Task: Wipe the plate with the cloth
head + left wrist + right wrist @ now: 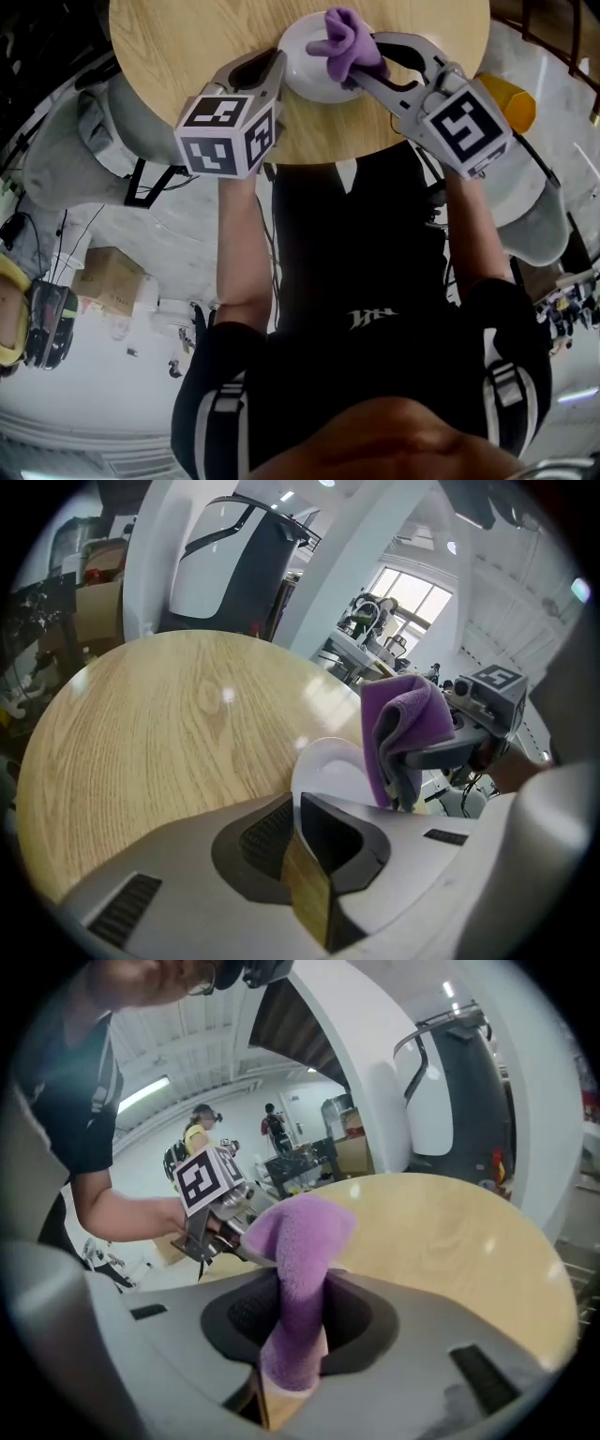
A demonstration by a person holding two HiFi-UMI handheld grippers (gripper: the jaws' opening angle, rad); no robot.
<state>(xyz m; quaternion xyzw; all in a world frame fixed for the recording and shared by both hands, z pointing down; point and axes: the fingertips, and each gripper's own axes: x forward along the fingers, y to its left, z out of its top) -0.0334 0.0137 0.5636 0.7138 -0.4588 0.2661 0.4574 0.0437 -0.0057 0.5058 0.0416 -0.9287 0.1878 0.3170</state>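
plate (305,75) at top centre on the bench (187,47), rim pinched by left gripper (277,62), purple cloth (349,39) clamped in right gripper (366,60), held over the plate

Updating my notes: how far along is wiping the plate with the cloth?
Done: the left gripper holds the white round plate by its rim on the round wooden table; the right gripper holds the purple cloth. In hand: the cloth is over the plate. Left: the wiping; how much, I can't tell.
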